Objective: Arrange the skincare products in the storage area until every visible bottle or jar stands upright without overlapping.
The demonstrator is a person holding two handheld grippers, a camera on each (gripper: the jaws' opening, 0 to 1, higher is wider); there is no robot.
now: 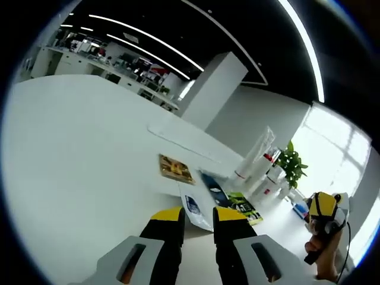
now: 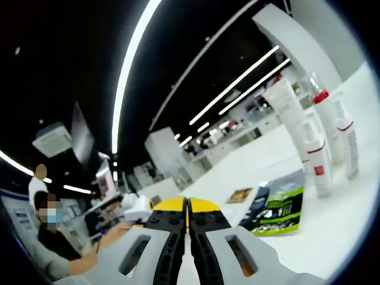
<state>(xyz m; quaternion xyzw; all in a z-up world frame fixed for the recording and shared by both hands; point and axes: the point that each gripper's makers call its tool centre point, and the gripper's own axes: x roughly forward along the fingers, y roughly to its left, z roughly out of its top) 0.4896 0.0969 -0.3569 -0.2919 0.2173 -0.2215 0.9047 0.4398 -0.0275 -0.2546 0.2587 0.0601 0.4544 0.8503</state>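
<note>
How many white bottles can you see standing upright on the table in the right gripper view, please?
4: a tall tube, a red-collared bottle, a red-banded bottle in front, and one at far right. Others may be hidden behind.

Long ceiling light strips (image 1: 306, 47) glowed against a dark ceiling, bending into arcs under strong fisheye distortion. A window (image 1: 338, 148) at the right of the left gripper view was blown out white. The white tabletop (image 1: 77, 172) was bright and evenly lit, with faint shadows; distant background looked soft
</note>
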